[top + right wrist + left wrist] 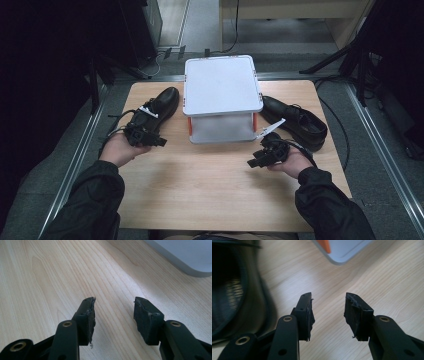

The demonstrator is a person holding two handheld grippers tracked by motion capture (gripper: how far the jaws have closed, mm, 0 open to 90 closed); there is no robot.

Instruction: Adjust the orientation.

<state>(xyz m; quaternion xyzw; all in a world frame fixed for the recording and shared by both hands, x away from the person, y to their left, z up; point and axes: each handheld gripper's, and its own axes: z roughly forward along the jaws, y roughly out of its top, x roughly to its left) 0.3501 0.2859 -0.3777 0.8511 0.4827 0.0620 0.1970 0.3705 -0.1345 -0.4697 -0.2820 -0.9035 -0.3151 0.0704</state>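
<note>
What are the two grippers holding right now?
Nothing. The left gripper and the right gripper both stand open over the light wooden table, with only bare wood between their jaws.

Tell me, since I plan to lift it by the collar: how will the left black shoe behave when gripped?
The left shoe looks like leather, so its collar will probably flex. Its thick sole likely makes it hang toe-down. The glossy upper may be slippery.

A box point(222, 97) stood at the table's point(210, 190) far middle edge. One shoe point(157, 107) lay just left of the box, another shoe point(295, 122) just right of it. The left gripper point(142, 131) sat before the left shoe, the right gripper point(270, 145) before the box's right corner.
</note>
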